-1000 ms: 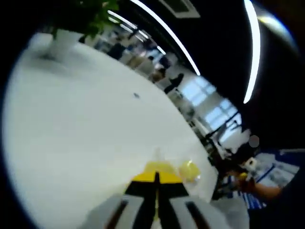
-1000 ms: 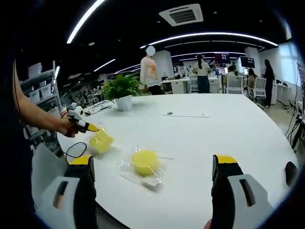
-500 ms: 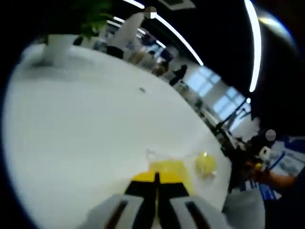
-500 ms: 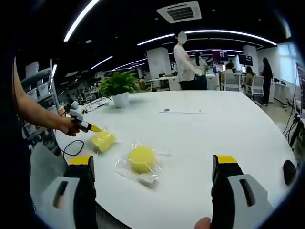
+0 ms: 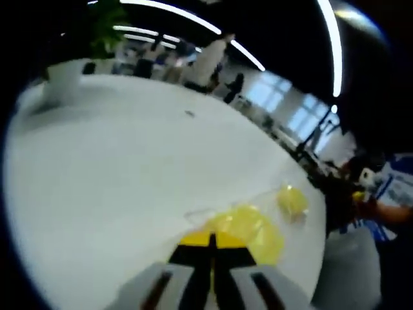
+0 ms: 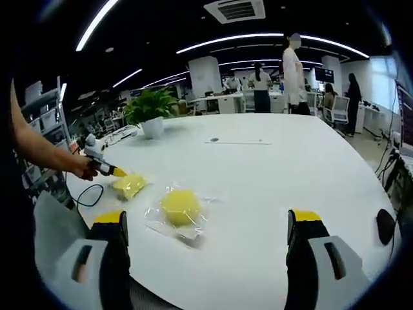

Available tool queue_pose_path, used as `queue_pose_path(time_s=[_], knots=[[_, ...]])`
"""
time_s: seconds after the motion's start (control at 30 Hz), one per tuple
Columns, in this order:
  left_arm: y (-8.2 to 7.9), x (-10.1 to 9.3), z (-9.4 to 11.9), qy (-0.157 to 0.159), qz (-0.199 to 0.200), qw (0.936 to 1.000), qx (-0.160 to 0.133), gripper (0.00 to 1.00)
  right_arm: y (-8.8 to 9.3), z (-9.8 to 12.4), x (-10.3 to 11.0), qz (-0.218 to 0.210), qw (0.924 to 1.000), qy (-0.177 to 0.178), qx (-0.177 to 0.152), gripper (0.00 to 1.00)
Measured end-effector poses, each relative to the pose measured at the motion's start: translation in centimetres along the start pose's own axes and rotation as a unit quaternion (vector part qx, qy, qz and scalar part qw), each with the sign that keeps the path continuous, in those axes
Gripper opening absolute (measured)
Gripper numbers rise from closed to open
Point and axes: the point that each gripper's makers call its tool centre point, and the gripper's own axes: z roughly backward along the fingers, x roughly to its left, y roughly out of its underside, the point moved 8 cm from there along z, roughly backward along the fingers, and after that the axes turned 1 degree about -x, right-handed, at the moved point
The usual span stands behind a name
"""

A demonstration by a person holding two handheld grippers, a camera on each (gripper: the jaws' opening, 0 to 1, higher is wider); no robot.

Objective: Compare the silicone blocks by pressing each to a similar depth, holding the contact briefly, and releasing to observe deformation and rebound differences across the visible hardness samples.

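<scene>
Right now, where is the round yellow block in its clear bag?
In the right gripper view the round yellow block lies on the white table, left of centre, just right of the flatter yellow block at the left tongs.

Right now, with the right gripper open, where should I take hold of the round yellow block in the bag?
Probably across the round yellow block at its widest sides, coming from above. It lies flat, domed, inside a loose clear bag on the white table, so the right gripper should avoid pinching just the film.
</scene>
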Motion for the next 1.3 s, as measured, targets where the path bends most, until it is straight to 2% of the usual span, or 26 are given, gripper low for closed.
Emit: queue_pose_path(time_s=[0.23, 0.37, 0.43, 0.5, 0.63, 0.77, 0.83, 0.93, 1.07, 1.2, 1.23, 1.27, 1.3], knots=[[0.2, 0.3, 0.0, -0.020, -0.028, 0.9994, 0.000, 0.00, 0.2, 0.0, -0.3, 0.002, 0.9997, 0.014, 0.019, 0.96], [0.3, 0.4, 0.1, -0.031, -0.027, 0.9991, -0.007, 0.02, 0.7, -0.2, -0.4, 0.002, 0.9992, 0.027, 0.029, 0.97], [0.3, 0.6, 0.2, -0.050, -0.005, 0.9987, -0.012, 0.05, 0.8, -0.1, -0.4, 0.004, 0.9991, 0.029, 0.030, 0.97], [0.5, 0.7, 0.3, -0.045, -0.010, 0.9988, -0.015, 0.07, 0.9, -0.1, -0.3, 0.001, 0.9990, 0.031, 0.033, 0.97], [0.2, 1.2, 0.8, -0.071, -0.009, 0.9969, -0.032, 0.28, 0.8, 0.0, -0.4, 0.005, 0.9990, 0.033, 0.030, 0.97], [0.2, 1.5, 1.5, -0.092, -0.029, 0.9947, -0.037, 0.51, 0.6, -0.1, -0.7, 0.001, 0.9993, 0.030, 0.023, 0.97], [-0.2, 1.6, 2.0, -0.092, -0.023, 0.9934, -0.064, 0.71, 0.5, -0.1, -0.7, 0.000, 0.9995, 0.026, 0.018, 0.97], [-1.0, 1.5, 3.1, -0.093, -0.021, 0.9913, -0.090, 0.90, 0.4, -0.1, -0.7, 0.000, 0.9996, 0.019, 0.018, 0.97], [-1.9, 0.6, 4.4, -0.091, -0.056, 0.9895, -0.097, 1.00, 0.0, 0.0, -0.9, 0.000, 0.9999, 0.012, 0.007, 0.97], [-3.0, -1.1, 6.2, -0.084, -0.110, 0.9843, -0.109, 1.00, -0.5, -0.1, -1.3, 0.008, 0.9999, 0.009, -0.004, 0.97], [-3.0, -1.5, 6.5, -0.082, -0.107, 0.9845, -0.112, 1.00, -0.8, -0.1, -1.2, 0.015, 0.9997, 0.008, -0.015, 0.97], [-3.1, -2.1, 7.0, -0.078, -0.108, 0.9843, -0.116, 1.00, -0.9, -0.2, -1.3, 0.004, 1.0000, 0.002, -0.001, 0.97], [-3.2, -2.4, 7.4, -0.075, -0.110, 0.9838, -0.120, 1.00, -1.0, -0.2, -1.4, 0.005, 1.0000, 0.002, -0.004, 0.97]])
